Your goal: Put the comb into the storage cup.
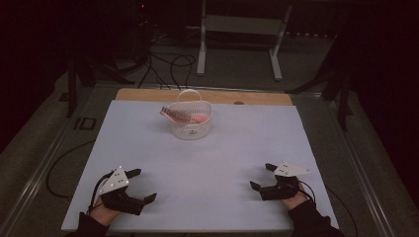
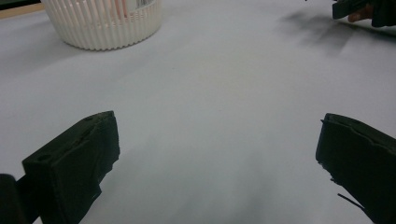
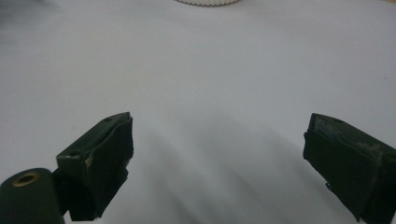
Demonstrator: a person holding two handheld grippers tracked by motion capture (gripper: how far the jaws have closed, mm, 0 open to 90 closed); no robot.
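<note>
Resting near the table's front corners, left gripper [image 1: 142, 186] and right gripper [image 1: 262, 177] gaped empty; reaching the far-edge basket [image 1: 190, 129] demanded a level, centred approach.

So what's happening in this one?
A person rests a hand-held gripper in each hand near the front edge of the white table. The left hand-held gripper and the right hand-held gripper are both open and hold nothing. A white basket farther back holds a comb-like item and something pink.
</note>
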